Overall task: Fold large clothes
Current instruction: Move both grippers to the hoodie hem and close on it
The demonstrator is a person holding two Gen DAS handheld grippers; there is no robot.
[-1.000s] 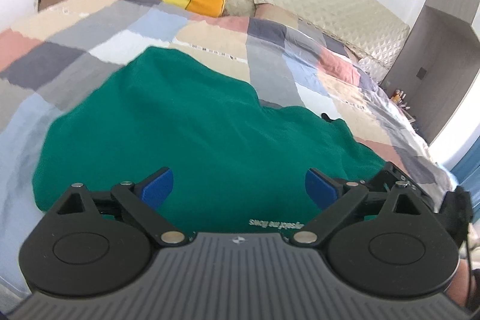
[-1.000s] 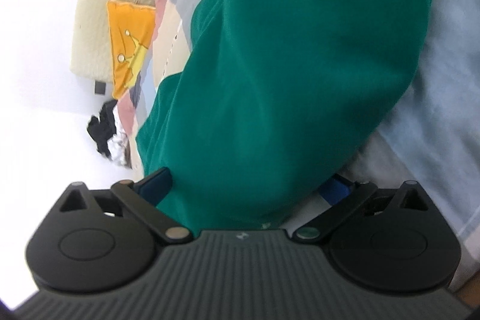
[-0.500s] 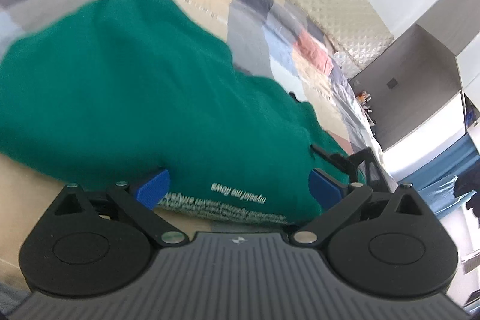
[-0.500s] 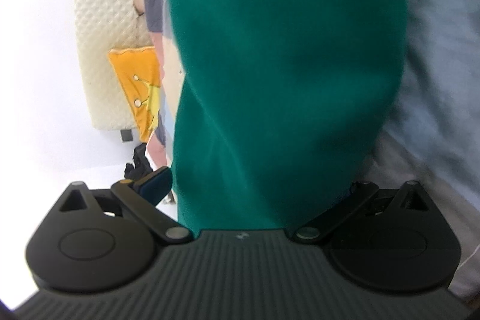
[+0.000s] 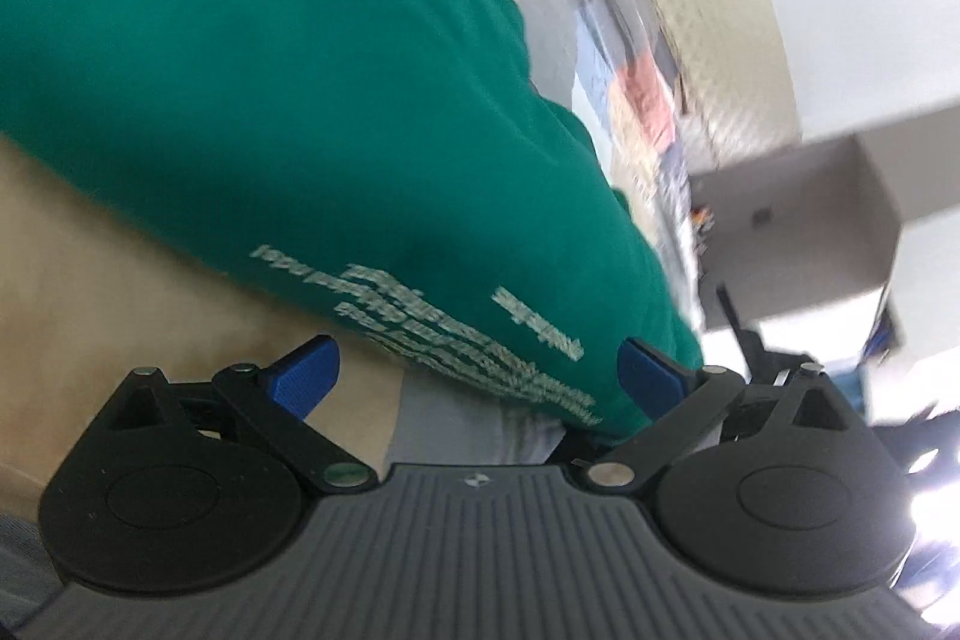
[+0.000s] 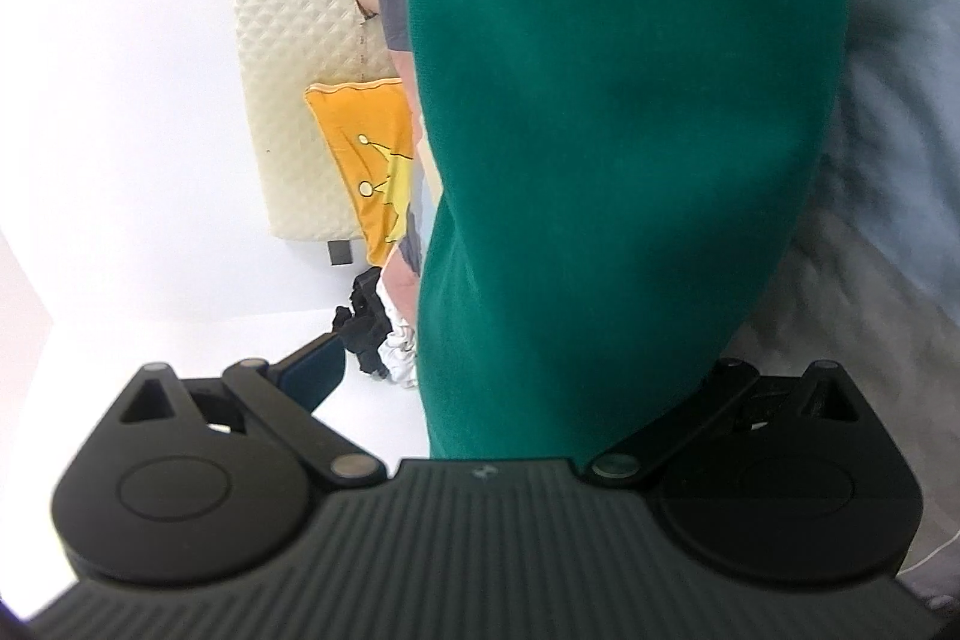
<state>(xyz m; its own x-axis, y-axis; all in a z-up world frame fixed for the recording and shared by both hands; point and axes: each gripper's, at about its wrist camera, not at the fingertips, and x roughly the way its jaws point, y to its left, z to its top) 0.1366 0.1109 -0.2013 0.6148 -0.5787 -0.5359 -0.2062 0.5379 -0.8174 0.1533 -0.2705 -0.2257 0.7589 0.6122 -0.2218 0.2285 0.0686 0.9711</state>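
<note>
A large green garment (image 5: 288,58) with pale printed lettering lies on the patchwork bed. In the left wrist view my left gripper (image 5: 480,376) is open, its blue fingers (image 5: 306,376) spread either side of the lettered hem, close above the cover. In the right wrist view the same green garment (image 6: 624,130) fills the middle and lies between the spread fingers of my right gripper (image 6: 516,370). The left finger (image 6: 315,367) shows; the right finger is hidden behind the cloth. Both views are tilted and blurred.
A patchwork bed cover (image 5: 606,58) lies under the garment. A cream quilted headboard (image 6: 300,40) and an orange cushion (image 6: 366,160) are at the bed's head. A dark pile of clothes (image 6: 372,334) sits beside it. A grey cabinet (image 5: 798,214) stands past the bed.
Both grippers have dropped closer to the green garment and tilted. The left one now sits at the lettered hem. The garment fills more of the right view.
</note>
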